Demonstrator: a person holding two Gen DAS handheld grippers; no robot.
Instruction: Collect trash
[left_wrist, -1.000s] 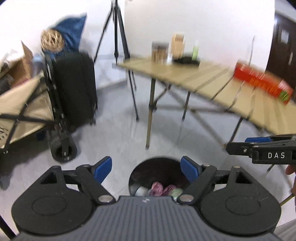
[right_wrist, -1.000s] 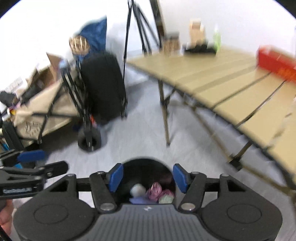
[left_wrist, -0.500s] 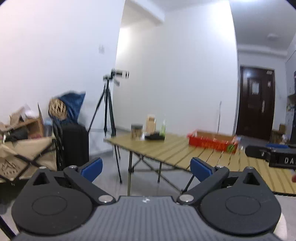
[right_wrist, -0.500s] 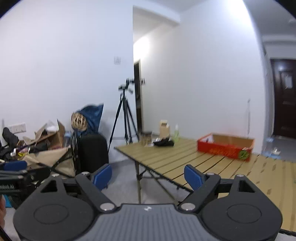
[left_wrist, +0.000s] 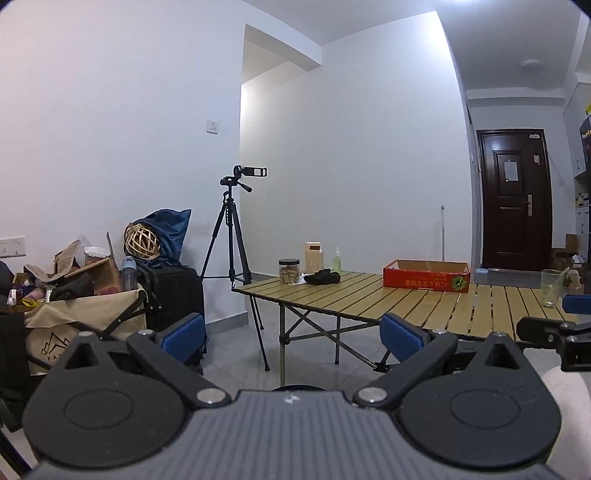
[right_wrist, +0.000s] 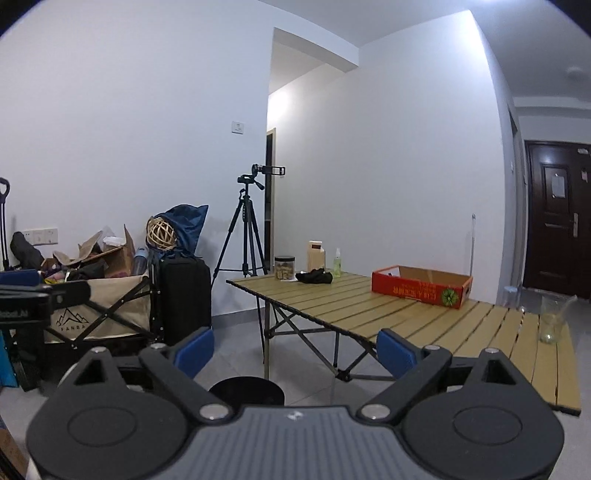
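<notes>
A black round trash bin (right_wrist: 246, 391) stands on the floor below and just ahead of both grippers; only its rim shows in the left wrist view (left_wrist: 297, 388), and its contents are hidden. My left gripper (left_wrist: 293, 338) is open and empty, held level and facing the room. My right gripper (right_wrist: 295, 350) is open and empty, held level too. Each gripper shows at the edge of the other's view: the right one (left_wrist: 554, 332) and the left one (right_wrist: 37, 295).
A wooden slat folding table (left_wrist: 369, 299) holds a red cardboard box (left_wrist: 426, 275), a jar (left_wrist: 289, 271), a bottle, a dark cloth and a glass (left_wrist: 550, 288). A tripod with camera (left_wrist: 236, 236), a black suitcase (left_wrist: 173, 295) and a loaded folding cart (left_wrist: 74, 317) stand at left.
Both grippers have tilted up from looking down into the bin of trash to looking level across the room. Both stayed open and empty.
</notes>
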